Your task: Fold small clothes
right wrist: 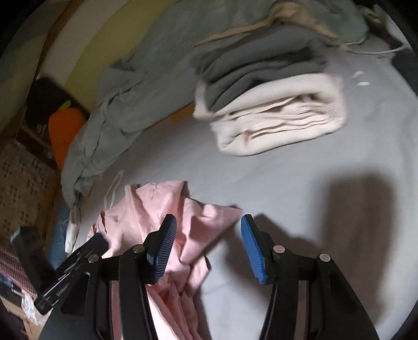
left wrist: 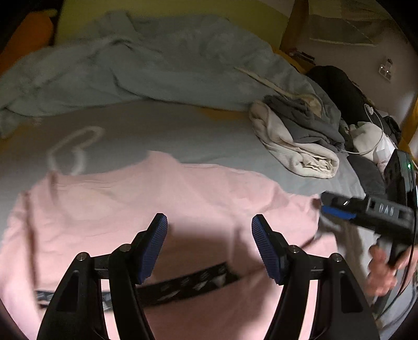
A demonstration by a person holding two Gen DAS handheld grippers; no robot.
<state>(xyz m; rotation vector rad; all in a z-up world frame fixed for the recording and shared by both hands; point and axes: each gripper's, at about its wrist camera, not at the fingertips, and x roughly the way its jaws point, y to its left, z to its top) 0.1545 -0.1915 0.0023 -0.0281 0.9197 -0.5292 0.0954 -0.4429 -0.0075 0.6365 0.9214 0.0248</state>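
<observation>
Pink garment [left wrist: 162, 209] lies on the bed sheet [left wrist: 209, 136], blurred, its lower edge cut off behind the fingers. Left gripper [left wrist: 209, 243] and right gripper [right wrist: 209, 248] both spread, pinching nothing (folded stack [right wrist: 274, 109] smeared too).

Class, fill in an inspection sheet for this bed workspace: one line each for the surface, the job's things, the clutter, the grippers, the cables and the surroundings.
Surface: grey bed sheet, partly bare, shadowed.
Job's things: pink garment spread on the sheet, rumpled at one end; folded stack of cream and grey clothes lying apart from it.
Clutter: crumpled grey-blue duvet along the far side; dark and white items beyond the stack, too blurred to name.
Grippers: left gripper open above the pink garment, holding nothing; right gripper open, one of its fingers over the garment's edge, nothing pinched.
Cables: white cable among the far items.
Surroundings: yellow wall; wall socket; orange object beside the bed.
</observation>
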